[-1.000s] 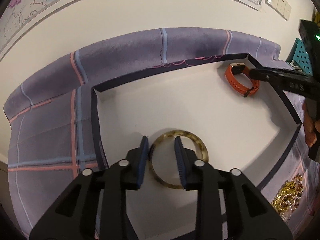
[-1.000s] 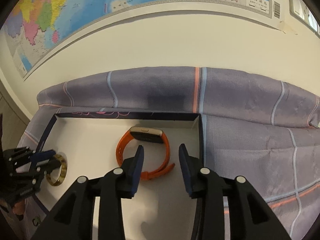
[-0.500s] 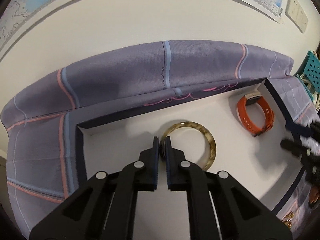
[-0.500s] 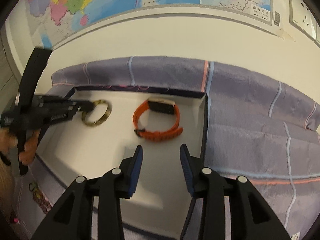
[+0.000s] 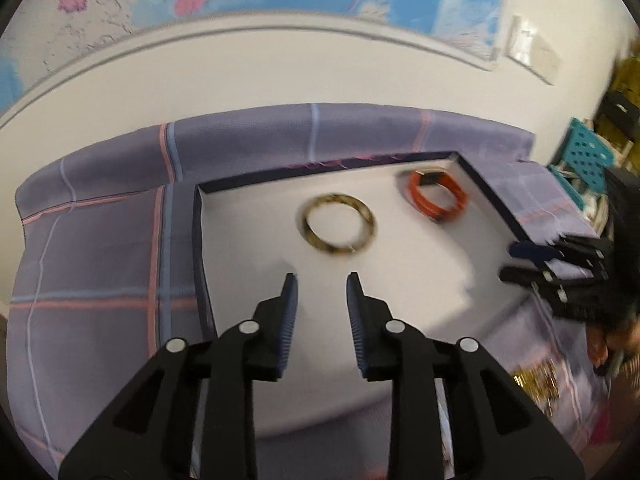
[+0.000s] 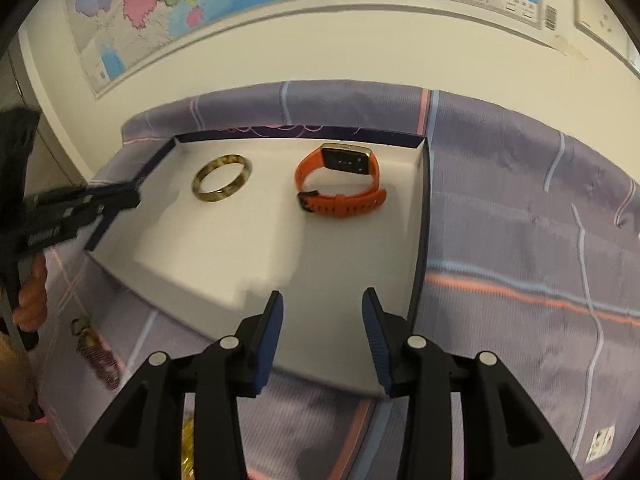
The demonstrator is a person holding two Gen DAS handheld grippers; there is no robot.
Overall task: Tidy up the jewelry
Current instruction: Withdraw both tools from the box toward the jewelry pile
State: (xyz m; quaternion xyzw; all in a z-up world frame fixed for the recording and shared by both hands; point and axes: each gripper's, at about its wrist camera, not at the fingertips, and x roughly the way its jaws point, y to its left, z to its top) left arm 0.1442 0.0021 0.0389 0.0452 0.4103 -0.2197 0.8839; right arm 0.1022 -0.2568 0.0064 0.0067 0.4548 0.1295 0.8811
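Note:
A white tray with a dark rim [image 5: 199, 216] [image 6: 423, 200] lies on a purple checked cloth. In it lie a tortoiseshell bangle [image 5: 339, 229] [image 6: 221, 183] and, to its right, an orange smartwatch [image 5: 437, 196] [image 6: 340, 180]. My left gripper [image 5: 321, 286] is open and empty, above the tray's near part, short of the bangle. My right gripper [image 6: 322, 304] is open and empty over the tray's near edge. Each gripper shows in the other's view, the right one [image 5: 520, 262] and the left one [image 6: 120, 200].
Gold chain jewelry [image 5: 536, 380] lies on the cloth right of the tray. Another beaded piece [image 6: 94, 350] lies on the cloth near the tray's left corner. A wall with a map stands behind. A teal perforated basket [image 5: 586, 152] is at far right.
My left gripper let go of the bangle, opened, and pulled back and up. The bangle now lies flat in the tray. My right gripper also drew back toward the tray's near edge.

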